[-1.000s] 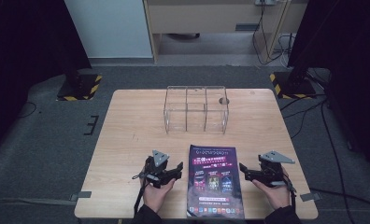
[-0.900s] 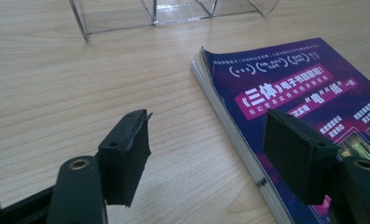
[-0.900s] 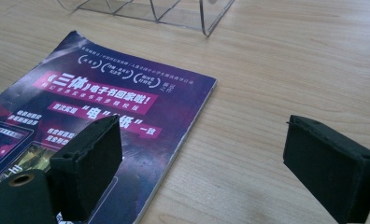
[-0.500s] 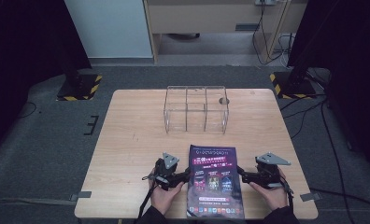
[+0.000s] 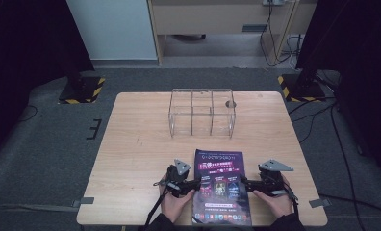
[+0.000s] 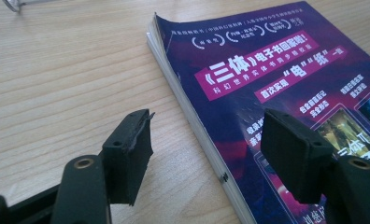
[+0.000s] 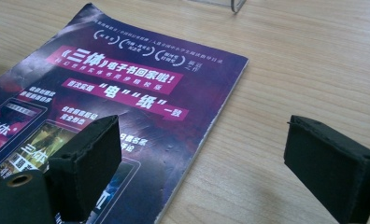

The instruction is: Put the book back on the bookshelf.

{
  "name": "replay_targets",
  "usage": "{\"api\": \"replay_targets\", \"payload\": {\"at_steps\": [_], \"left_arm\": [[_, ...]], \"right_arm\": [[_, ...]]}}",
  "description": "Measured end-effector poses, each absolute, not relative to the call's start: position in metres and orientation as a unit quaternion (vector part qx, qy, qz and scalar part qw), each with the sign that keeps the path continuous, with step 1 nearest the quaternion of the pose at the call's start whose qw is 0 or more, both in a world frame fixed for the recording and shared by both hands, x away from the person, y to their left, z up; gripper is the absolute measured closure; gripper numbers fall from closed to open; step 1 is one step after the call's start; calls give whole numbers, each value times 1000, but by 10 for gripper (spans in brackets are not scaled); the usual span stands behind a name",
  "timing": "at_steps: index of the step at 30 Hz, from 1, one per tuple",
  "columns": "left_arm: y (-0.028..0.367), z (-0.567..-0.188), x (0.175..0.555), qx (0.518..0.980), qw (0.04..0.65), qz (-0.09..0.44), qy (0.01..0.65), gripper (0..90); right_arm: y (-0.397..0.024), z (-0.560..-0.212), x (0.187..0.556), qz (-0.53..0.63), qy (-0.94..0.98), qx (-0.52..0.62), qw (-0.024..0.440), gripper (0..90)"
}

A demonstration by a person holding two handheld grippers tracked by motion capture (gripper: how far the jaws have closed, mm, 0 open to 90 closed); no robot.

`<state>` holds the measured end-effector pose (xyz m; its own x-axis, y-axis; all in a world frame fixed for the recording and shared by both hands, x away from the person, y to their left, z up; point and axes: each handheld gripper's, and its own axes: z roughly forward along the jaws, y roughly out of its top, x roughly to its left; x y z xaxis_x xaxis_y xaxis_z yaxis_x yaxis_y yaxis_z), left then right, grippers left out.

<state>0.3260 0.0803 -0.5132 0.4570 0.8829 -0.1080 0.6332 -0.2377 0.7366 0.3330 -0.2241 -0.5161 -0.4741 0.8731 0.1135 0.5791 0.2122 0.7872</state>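
A purple magazine (image 5: 221, 192) with white Chinese print lies flat near the table's front edge. My left gripper (image 5: 199, 184) points right at its left edge. In the left gripper view the magazine (image 6: 276, 60) runs under the gripper (image 6: 209, 126), one jaw over bare wood and the other over the cover, open and pressing on nothing. My right gripper (image 5: 244, 182) points left at the magazine's right edge. In the right gripper view this gripper (image 7: 204, 135) also stands open, one jaw above the magazine (image 7: 127, 79), the other above the table.
A clear acrylic box (image 5: 201, 113) with three compartments stands at the middle back of the wooden table (image 5: 135, 144). A round cable hole (image 5: 230, 103) sits just behind it. Dark floor, cables and stands with yellow-black feet surround the table.
My left gripper has slid right, up to the magazine's left edge, so one jaw now reaches over the cover. The right gripper has barely shifted. The magazine lies where it was.
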Motion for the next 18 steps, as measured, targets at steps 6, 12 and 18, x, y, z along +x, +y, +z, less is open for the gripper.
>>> {"api": "replay_targets", "payload": {"at_steps": [6,12,18], "left_arm": [[74,-519,327,776,363,164,489,332],[69,-523,328,780,360,159,486,332],[65,-525,330,780,363,149,487,335]], "right_arm": [[-221,-519,333,403,760,480,172,114],[-216,-523,333,397,769,474,160,131],[-211,-528,334,392,777,469,151,146]]}}
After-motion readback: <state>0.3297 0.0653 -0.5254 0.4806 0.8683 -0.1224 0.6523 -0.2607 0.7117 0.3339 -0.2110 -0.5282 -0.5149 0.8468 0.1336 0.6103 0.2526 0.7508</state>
